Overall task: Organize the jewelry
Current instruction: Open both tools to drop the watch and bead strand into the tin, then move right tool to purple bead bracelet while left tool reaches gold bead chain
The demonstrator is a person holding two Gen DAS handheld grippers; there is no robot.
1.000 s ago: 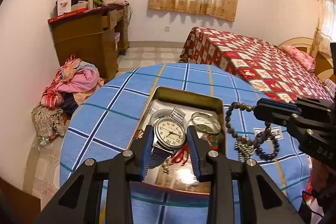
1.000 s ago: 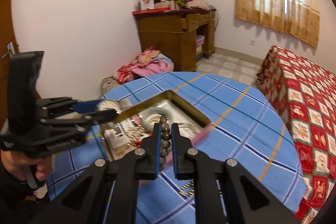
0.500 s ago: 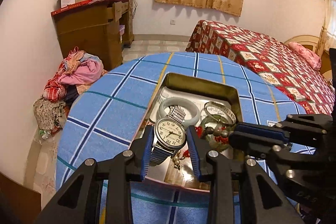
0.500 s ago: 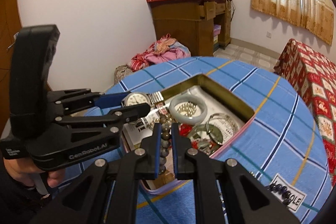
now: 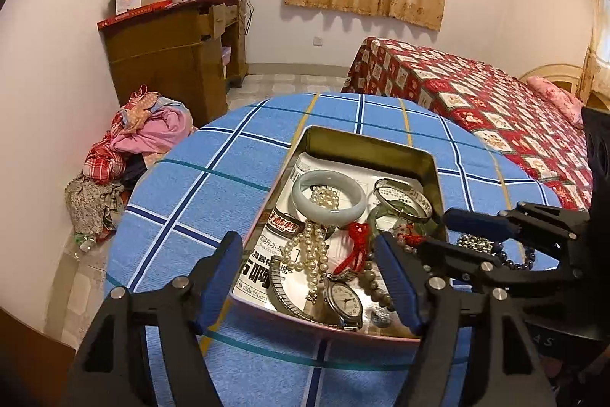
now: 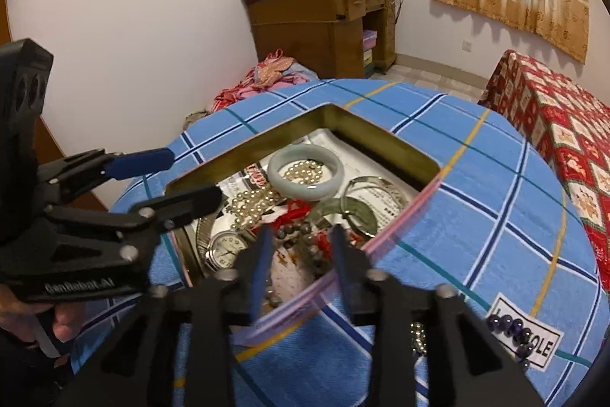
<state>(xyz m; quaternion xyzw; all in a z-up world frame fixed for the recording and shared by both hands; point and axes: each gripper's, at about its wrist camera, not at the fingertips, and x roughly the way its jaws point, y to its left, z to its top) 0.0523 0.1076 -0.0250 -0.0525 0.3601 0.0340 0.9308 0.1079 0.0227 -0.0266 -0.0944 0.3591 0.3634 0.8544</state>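
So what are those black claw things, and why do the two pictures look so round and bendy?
Those are grippers, tools with two fingers that a person holds, one in each hand. Each carries a small wide-eyed camera, which bends the room. One picture looks along the left gripper, the other along the right gripper. Each also catches the other from the side. Both are open and hold nothing. Below them, on a blue checked tablecloth, sits a metal tin full of jewelry: a pale jade bangle, a pearl necklace, a wristwatch and brownish beads. Dark beads lie outside the tin.
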